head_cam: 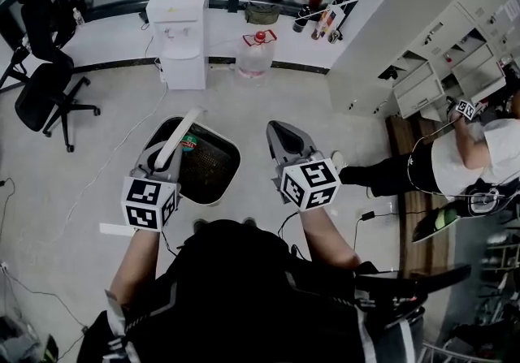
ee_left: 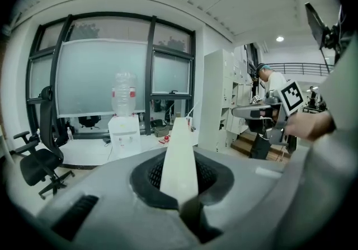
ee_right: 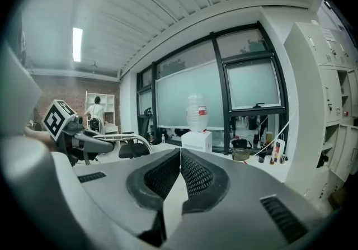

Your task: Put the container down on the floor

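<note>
In the head view the container [head_cam: 213, 180] is a white bin with a dark inside, seen below my left hand over the grey floor; a small green and red item lies in it. A flat white handle [head_cam: 182, 136] rises from it. My left gripper [head_cam: 166, 162] is shut on that handle. The left gripper view shows the white handle [ee_left: 180, 151] running forward between the pads of the left gripper [ee_left: 180, 184]. My right gripper [head_cam: 278, 127] is beside the bin's right edge, shut and holding nothing. The right gripper view shows the right gripper [ee_right: 180, 159] with its pads together.
A water dispenser [head_cam: 179, 28] and a water jug [head_cam: 254, 53] stand by the far wall. An office chair [head_cam: 45, 93] is at the left. White cabinets [head_cam: 422, 20] and another person [head_cam: 455, 162] are at the right. Cables [head_cam: 106, 166] trail over the floor.
</note>
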`<state>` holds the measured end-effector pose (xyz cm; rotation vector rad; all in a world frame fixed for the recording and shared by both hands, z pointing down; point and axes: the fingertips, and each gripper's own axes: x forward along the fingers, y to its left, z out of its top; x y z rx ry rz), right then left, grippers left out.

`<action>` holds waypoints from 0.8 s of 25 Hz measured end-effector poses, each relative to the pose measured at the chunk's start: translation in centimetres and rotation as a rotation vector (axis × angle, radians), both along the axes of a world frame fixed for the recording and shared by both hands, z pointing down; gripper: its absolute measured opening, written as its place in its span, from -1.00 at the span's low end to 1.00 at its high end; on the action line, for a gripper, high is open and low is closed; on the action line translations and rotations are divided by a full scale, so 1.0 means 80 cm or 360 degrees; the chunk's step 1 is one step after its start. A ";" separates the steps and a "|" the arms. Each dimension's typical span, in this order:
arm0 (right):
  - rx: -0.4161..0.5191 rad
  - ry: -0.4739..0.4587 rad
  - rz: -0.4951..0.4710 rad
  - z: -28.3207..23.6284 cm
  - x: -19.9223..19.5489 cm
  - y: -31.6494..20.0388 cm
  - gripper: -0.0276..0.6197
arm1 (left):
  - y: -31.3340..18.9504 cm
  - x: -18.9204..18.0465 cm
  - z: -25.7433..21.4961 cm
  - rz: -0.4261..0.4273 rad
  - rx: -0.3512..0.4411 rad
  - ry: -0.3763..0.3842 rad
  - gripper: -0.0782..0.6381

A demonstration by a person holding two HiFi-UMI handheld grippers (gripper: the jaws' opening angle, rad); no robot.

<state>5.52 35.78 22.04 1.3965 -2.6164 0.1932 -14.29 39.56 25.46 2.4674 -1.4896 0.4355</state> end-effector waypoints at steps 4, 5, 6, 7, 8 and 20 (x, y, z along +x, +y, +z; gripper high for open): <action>-0.0009 0.0028 0.0024 0.005 -0.010 0.000 -0.89 | 0.001 -0.010 0.003 0.0039 0.0021 -0.0028 -0.72; -0.0012 0.0034 0.0033 0.006 -0.013 0.000 -0.89 | 0.000 -0.013 0.005 0.0044 0.0020 -0.0043 -0.72; -0.0014 0.0040 0.0043 0.008 -0.016 -0.001 -0.89 | -0.001 -0.017 0.008 0.0047 0.0017 -0.0056 -0.72; -0.0016 0.0046 0.0053 0.009 -0.019 -0.001 -0.89 | -0.002 -0.021 0.011 0.0049 0.0013 -0.0065 -0.72; -0.0017 0.0053 0.0063 0.010 -0.023 -0.001 -0.89 | -0.003 -0.025 0.015 0.0050 0.0006 -0.0068 -0.72; -0.0027 0.0073 0.0115 0.019 -0.049 -0.032 -0.89 | -0.042 -0.055 0.028 0.0089 -0.0001 -0.0040 -0.72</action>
